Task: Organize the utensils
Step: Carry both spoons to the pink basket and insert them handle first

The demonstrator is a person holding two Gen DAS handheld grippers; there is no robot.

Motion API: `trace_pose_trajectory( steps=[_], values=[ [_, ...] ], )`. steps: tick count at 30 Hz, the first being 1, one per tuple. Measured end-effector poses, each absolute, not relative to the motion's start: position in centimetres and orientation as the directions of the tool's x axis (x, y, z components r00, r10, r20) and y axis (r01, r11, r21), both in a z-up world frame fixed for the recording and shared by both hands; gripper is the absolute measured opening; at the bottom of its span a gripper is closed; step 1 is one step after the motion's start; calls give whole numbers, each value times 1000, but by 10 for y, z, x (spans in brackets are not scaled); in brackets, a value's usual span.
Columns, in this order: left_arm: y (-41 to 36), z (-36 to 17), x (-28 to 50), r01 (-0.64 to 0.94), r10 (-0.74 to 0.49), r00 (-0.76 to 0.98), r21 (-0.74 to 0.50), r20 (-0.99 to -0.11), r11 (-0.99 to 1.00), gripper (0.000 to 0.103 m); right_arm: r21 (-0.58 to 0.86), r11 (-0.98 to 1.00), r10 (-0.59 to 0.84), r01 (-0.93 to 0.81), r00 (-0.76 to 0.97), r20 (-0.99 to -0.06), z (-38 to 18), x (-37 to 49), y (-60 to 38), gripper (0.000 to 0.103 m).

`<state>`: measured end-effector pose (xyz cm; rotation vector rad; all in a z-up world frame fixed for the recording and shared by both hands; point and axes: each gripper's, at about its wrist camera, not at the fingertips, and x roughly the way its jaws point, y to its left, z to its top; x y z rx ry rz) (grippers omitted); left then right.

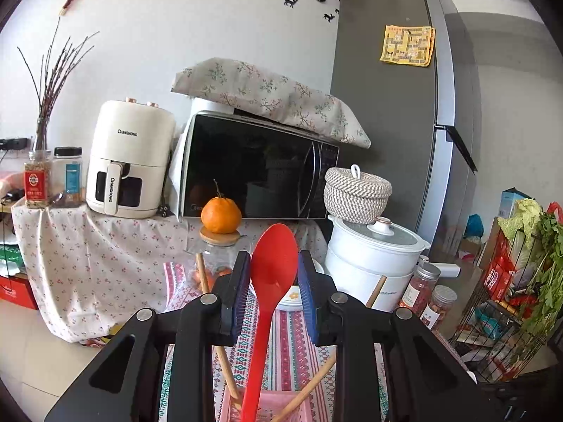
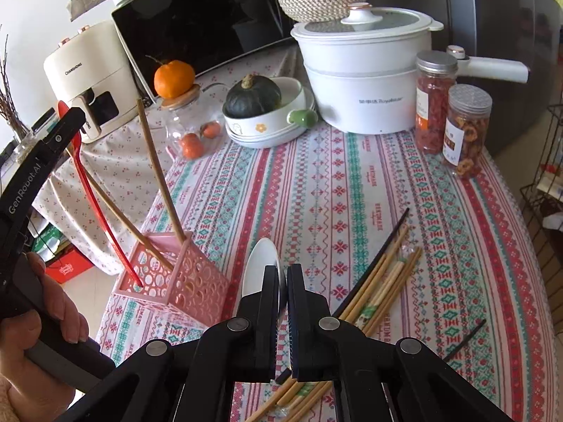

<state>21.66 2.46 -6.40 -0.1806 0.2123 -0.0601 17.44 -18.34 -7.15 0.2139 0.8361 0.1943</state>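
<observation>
We find the right gripper point(image 2: 282, 281) at six o'clock, jaws closed on a white spoon point(image 2: 262, 267). At eight o'clock a pink basket point(image 2: 176, 281) holds a red spoon point(image 2: 102, 207) and wooden chopsticks point(image 2: 158, 168); the left gripper point(image 2: 67, 119), at nine o'clock, clasps the red spoon's bowl. Loose chopsticks point(image 2: 383, 281) lie on the patterned tablecloth point(image 2: 352, 183) at four o'clock.

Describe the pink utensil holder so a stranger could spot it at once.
Start at the white electric pot at the back of the patterned tablecloth, then come to the table's near left edge. There stands the pink utensil holder, a square plastic basket. Unlike the jars and dishes nearby, its walls are pierced with round holes, and wooden chopsticks and a red spoon lean out of it.
</observation>
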Motion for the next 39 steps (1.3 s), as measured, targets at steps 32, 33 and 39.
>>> trace_pose_trajectory(
  steps=[32, 33, 39],
  values=[
    [99, -84, 169, -63, -62, 608, -127, -792, 990, 78, 130, 989, 117, -75, 927, -357, -15, 167, -111, 3],
    [100, -87, 168, -61, -61, 599, -122, -798, 991, 78, 120, 990, 108, -70, 931, -347, -15, 168, -108, 4],
    [105, -97, 169, -50, -52, 563, -97, -825, 994, 78, 31, 999, 49, -41, 947, -318, -29, 179, -85, 4]
  ],
)
